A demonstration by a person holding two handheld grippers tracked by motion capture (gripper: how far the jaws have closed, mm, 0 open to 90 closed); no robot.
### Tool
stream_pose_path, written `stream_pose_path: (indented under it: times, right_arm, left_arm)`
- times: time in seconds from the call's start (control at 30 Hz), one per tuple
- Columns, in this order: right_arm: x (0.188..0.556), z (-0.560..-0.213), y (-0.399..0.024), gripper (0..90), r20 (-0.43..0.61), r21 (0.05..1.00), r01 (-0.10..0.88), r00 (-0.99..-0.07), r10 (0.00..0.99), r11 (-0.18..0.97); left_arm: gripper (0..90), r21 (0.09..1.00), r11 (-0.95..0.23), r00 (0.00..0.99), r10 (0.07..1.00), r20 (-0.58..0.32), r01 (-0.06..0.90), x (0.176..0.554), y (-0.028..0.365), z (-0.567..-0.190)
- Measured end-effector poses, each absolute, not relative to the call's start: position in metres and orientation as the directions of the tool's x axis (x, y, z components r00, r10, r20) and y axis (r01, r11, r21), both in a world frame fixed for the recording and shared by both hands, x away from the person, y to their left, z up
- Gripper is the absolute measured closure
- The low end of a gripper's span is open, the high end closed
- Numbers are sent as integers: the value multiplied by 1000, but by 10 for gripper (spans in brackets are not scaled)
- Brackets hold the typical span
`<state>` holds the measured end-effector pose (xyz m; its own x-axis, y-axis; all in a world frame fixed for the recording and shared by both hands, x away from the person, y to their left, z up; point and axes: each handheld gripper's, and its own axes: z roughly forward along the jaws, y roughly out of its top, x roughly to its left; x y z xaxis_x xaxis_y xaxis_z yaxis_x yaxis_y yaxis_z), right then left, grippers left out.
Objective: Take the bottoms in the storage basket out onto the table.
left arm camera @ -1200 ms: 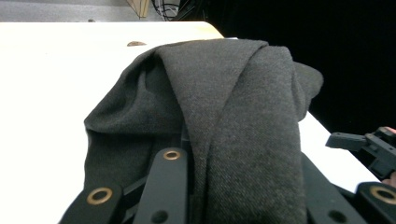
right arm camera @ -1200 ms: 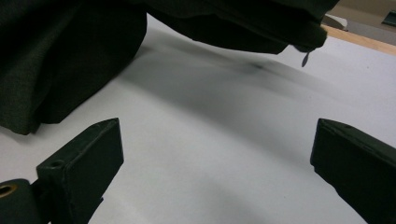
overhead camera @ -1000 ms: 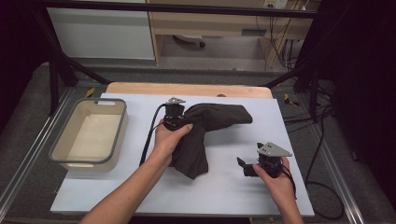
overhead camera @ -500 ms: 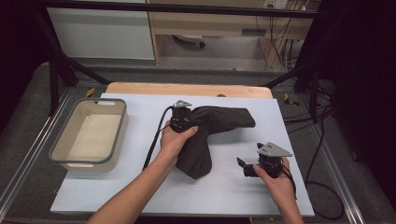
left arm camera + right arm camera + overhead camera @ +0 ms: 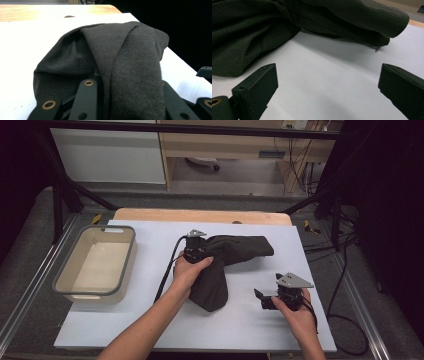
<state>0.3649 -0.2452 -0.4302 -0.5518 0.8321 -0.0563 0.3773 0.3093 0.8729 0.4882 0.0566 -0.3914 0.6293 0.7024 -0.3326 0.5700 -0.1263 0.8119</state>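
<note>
A white sheet covers most of the desk (image 5: 250, 330), leaving a strip of bare wood along the far edge. On the sheet lies a dark cloth (image 5: 220, 265), roughly in the middle: one part stretches toward the far right, another folds down toward the person. The left gripper (image 5: 196, 251) sits at the cloth's left end, held in the left hand (image 5: 190, 272); in the left gripper view the fabric (image 5: 125, 70) drapes over and between its fingers, which are clenched on a fold of it, though they have just been easing apart a little with the cloth between them. A black cable runs from this gripper down across the sheet. The right gripper (image 5: 267, 299) rests low on the sheet to the right of the cloth and apart from it, held in the right hand (image 5: 295, 312); in the right gripper view its fingers (image 5: 259, 87) stand released, wide apart, with bare sheet between them and the cloth beyond. A grey-rimmed, pale tub (image 5: 95, 265) sits at the left of the desk, well apart from the cloth. Beyond the desk are grey floor, black frame bars, a white panel, a wooden bench and trailing cables at the right.
</note>
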Motion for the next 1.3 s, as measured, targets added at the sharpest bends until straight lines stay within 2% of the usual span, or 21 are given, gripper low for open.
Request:
stream_pose_path:
  times: [0.3, 0.47, 1.07, 1.2, 1.3]
  right_arm:
    - [366, -431, -245, 35, -58, 871, 381, -549, 834, 311]
    - [364, -430, -244, 35, -60, 871, 377, -552, 831, 314]
    - [365, -432, -244, 37, -51, 863, 394, -555, 830, 316]
    - [365, -432, -244, 37, -50, 863, 394, -555, 830, 316]
    - [365, -431, -244, 37, -51, 864, 391, -556, 829, 316]
  left_arm:
    - [697, 813, -141, 631, 709, -316, 565, 487, 51, -402]
    - [695, 825, -182, 653, 709, -267, 535, 481, 46, -409]
    - [689, 840, -240, 668, 722, -180, 486, 463, 42, -418]
    - [649, 839, -212, 659, 722, -211, 501, 463, 44, -418]
    - [557, 839, -202, 672, 702, -236, 506, 464, 44, -418]
